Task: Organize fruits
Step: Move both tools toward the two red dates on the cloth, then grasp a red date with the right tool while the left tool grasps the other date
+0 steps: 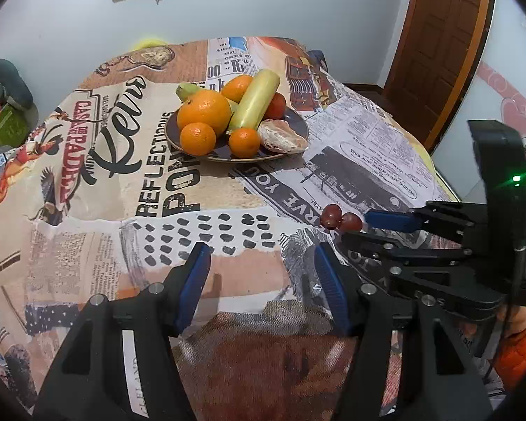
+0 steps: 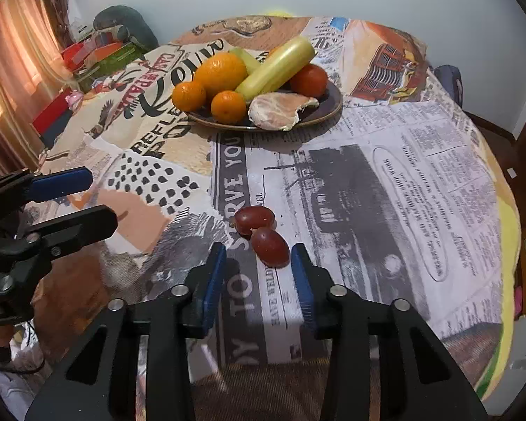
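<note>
Two red grapes [image 2: 261, 232] lie together on the printed tablecloth, also in the left wrist view [image 1: 341, 220]. My right gripper [image 2: 258, 259] is open just short of them, the near grape close to its right fingertip. My left gripper [image 1: 259, 258] is open and empty over the cloth, left of the grapes. A dark plate [image 1: 294, 121] at the back holds several oranges [image 1: 204, 110], a pale green squash [image 1: 255, 100], a peeled citrus [image 1: 281, 135] and a tomato; the plate also shows in the right wrist view [image 2: 328, 107].
The round table's edge [image 2: 508, 231] curves close on the right, with a wooden door [image 1: 438, 42] beyond. Cushions and boxes [image 2: 98, 52] sit off the table's far left. A curtain [image 2: 14, 56] hangs at left.
</note>
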